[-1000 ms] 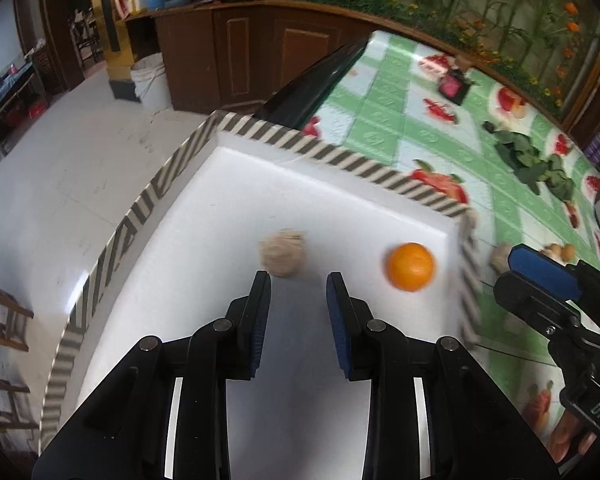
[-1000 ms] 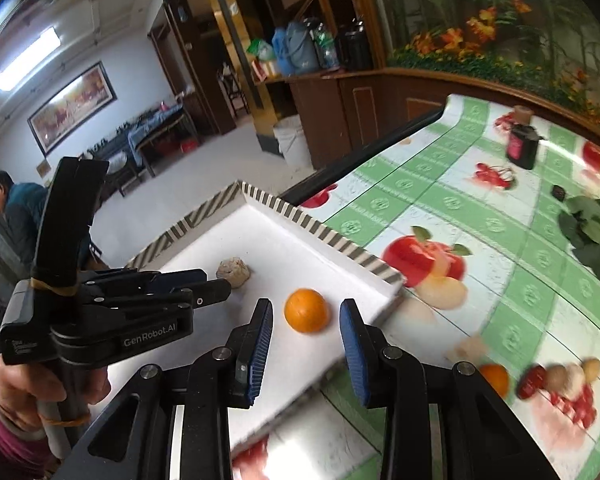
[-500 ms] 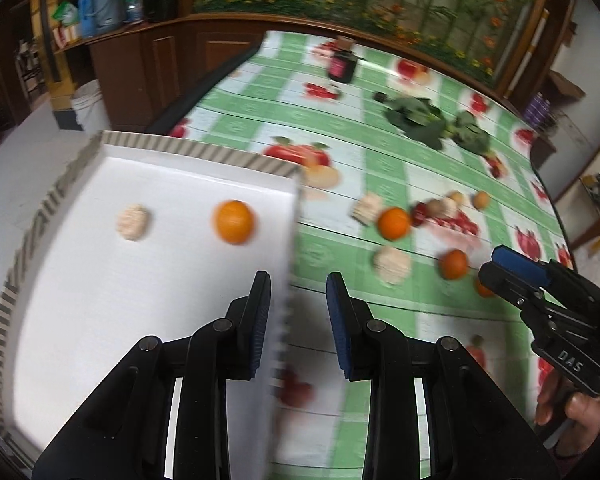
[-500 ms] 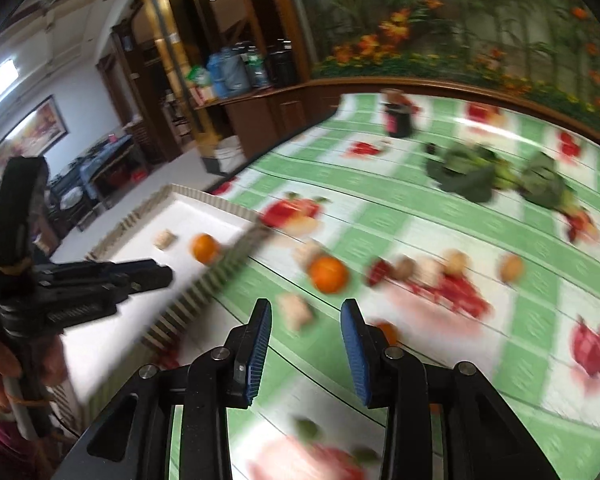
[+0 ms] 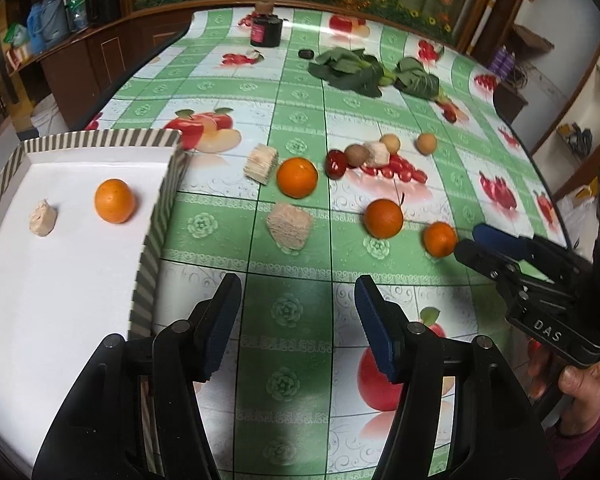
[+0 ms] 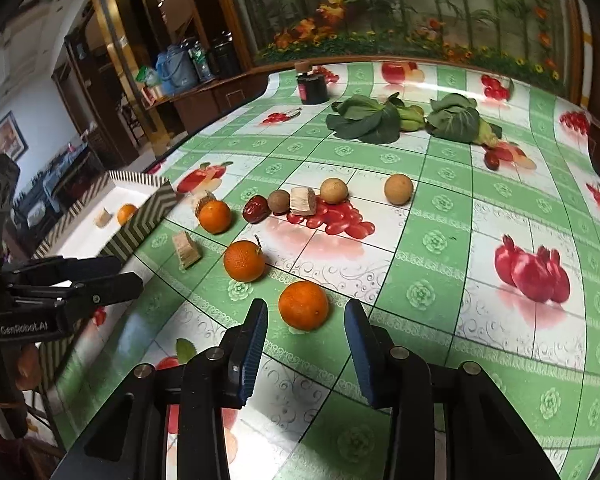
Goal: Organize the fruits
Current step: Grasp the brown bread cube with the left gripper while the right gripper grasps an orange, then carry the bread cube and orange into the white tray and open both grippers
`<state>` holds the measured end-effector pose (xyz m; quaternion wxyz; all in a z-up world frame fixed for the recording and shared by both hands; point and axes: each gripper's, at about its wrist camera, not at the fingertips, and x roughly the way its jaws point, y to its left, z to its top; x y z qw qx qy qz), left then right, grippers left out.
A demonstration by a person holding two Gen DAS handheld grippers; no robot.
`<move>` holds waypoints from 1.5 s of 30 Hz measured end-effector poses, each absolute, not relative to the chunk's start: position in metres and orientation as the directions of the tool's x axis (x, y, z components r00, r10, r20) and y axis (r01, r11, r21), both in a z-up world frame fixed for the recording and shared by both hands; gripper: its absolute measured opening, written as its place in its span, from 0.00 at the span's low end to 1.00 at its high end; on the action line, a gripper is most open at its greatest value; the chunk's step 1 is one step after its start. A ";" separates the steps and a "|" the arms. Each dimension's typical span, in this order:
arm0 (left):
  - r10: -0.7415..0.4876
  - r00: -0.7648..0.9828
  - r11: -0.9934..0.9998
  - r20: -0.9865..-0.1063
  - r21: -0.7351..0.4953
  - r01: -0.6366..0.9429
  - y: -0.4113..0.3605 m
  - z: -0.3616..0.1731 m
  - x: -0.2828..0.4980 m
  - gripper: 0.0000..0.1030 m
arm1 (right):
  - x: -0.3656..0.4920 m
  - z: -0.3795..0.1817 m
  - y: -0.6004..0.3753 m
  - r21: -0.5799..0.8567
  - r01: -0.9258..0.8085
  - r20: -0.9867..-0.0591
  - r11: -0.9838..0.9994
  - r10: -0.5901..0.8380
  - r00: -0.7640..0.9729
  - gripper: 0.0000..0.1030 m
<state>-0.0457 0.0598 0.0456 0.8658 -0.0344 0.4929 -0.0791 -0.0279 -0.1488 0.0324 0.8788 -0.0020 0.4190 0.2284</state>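
Right gripper (image 6: 305, 322) spread wide, nothing held, and the nearest orange (image 6: 303, 305) sits on the cloth just ahead of its tips, lined up with the gap and untouched by either blue pad. Left gripper (image 5: 296, 312) is wide open too, empty, hovering over bare green-checked tablecloth (image 5: 292, 248) beside the tray's corner.

Out from the right jaws: a second orange (image 6: 244, 261) with a little stem, just beyond the first. Further on, a third orange (image 6: 215, 216) next to a pale wafer block (image 5: 261, 163). Another wafer block (image 5: 289, 226) lies between the tray and the second orange.

Past those, a tight cluster: a red date (image 6: 255, 208), a brown round fruit (image 6: 278, 201), a small pale chunk (image 6: 302, 200) and a tan round fruit (image 6: 333, 190), bunched close together. One more tan fruit (image 6: 398, 189) sits a little apart to the right.

Over on the left, the striped tray (image 5: 162, 200) holds one orange (image 5: 114, 200) and a beige lump (image 5: 43, 218), near each other but apart.

Far end of the table: leafy greens (image 6: 366, 120) and a dark jar (image 6: 313, 88).
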 end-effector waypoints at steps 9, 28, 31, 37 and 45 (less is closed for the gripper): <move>-0.154 0.491 0.987 -0.857 -0.115 0.109 0.058 0.033 -0.031 0.58 | -0.011 0.009 -0.133 0.140 -0.442 -0.772 0.886 0.377 0.511 0.38; -0.125 0.525 0.991 -0.842 -0.083 0.104 0.053 0.019 -0.005 0.30 | -0.012 0.008 -0.139 0.186 -0.460 -0.748 0.868 0.429 0.506 0.29; -0.136 0.531 0.990 -0.836 -0.096 0.103 0.057 0.025 -0.014 0.30 | -0.014 0.009 -0.138 0.196 -0.463 -0.749 0.864 0.437 0.499 0.29; -0.157 0.545 0.987 -0.823 -0.126 0.095 0.071 0.042 -0.031 0.30 | -0.025 0.021 -0.125 0.200 -0.491 -0.735 0.848 0.461 0.497 0.29; -0.129 0.581 0.991 -0.804 -0.117 0.059 0.106 0.064 -0.052 0.30 | -0.037 0.041 -0.092 0.202 -0.552 -0.711 0.809 0.508 0.486 0.29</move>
